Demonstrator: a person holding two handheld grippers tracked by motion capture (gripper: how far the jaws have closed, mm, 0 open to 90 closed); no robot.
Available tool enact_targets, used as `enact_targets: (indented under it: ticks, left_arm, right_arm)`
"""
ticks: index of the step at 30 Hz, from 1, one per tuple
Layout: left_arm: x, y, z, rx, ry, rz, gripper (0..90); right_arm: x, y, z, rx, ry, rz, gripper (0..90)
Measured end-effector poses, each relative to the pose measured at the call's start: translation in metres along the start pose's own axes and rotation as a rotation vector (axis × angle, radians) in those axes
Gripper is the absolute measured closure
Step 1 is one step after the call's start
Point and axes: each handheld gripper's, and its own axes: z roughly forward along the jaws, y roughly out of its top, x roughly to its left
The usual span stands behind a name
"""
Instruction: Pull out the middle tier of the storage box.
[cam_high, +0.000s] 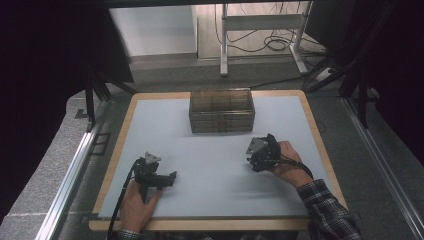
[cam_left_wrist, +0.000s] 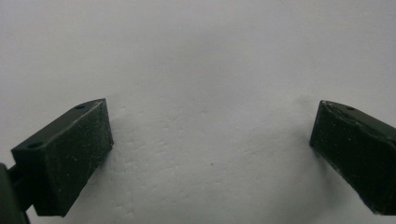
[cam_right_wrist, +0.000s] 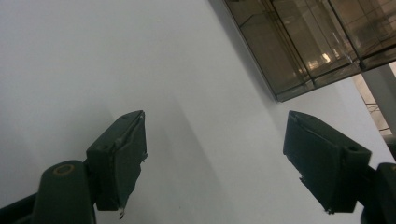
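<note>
Both hands enter from the near edge of the table (cam_high: 320, 150), each carrying a gripper. Left hand (cam_high: 137, 202) rests on the grey mat (cam_high: 210, 165) at the near left and holds the left gripper (cam_high: 170, 179), which lies low over the mat. Left gripper view: the jaws stand wide apart with bare mat (cam_left_wrist: 205, 93) between them; nothing is gripped.

Right hand (cam_high: 287, 162) holds the right gripper (cam_high: 252, 157) at the right of the mat, nearer the far side than the left gripper. A checked sleeve (cam_high: 327, 210) covers the forearm. Right gripper view: the jaws stand apart, tilted against the mat (cam_right_wrist: 116, 60), with nothing between them; the pads touch no object.

Box location: the box (cam_high: 221, 110), clear brown plastic with inner compartments, sits on the mat at the far edge, centred. It is near the right gripper and well apart from the left gripper. Right gripper view shows a corner of the box (cam_right_wrist: 308, 42) at upper right, ahead of the jaws and clear of them. Neither gripper touches the box. Compartment contents cannot be made out.
</note>
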Motion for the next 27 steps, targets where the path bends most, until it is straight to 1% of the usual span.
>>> enact_targets:
  ticks: [5,7,10,11,13,15,17,19,22,26,27]
  left_arm:
    - [0.0,0.0,0.0,0.0,0.0,0.0,0.0]
    - [0.0,0.0,0.0,0.0,0.0,0.0,0.0]
    - [0.0,0.0,0.0,-0.004,0.0,-0.004,0.0]
    - [0.0,0.0,0.0,-0.004,0.0,-0.004,0.0]
    - [0.0,0.0,0.0,0.002,0.0,0.002,0.0]
    - [0.0,0.0,0.0,-0.004,0.0,-0.004,0.0]
    - [0.0,0.0,0.0,0.001,0.0,0.002,0.0]
    - [0.0,0.0,0.0,0.001,0.0,0.001,0.0]
    - [0.0,0.0,0.0,0.0,0.0,0.0,0.0]
    - [0.0,0.0,0.0,-0.001,0.0,-0.001,0.0]
    - [0.0,0.0,0.0,-0.001,0.0,-0.001,0.0]
  right_arm:
    - [0.0,0.006,0.004,-0.002,-0.023,-0.019,21.2]
    - [0.0,0.006,0.005,-0.004,-0.023,-0.02,21.3]
    - [-0.001,0.009,0.007,-0.004,-0.035,-0.033,21.3]
    - [-0.001,0.011,0.008,-0.002,-0.046,-0.041,21.3]
    - [-0.001,0.012,0.009,-0.004,-0.052,-0.047,21.4]
    - [-0.001,0.015,0.011,-0.003,-0.07,-0.055,21.5]
    - [-0.002,0.015,0.012,-0.005,-0.071,-0.055,21.5]
    - [-0.002,0.018,0.013,-0.009,-0.083,-0.058,21.5]
    - [-0.002,0.02,0.014,-0.009,-0.086,-0.059,21.5]
    - [-0.002,0.024,0.017,-0.008,-0.105,-0.075,21.5]
    - [-0.001,0.026,0.019,-0.005,-0.113,-0.085,21.5]
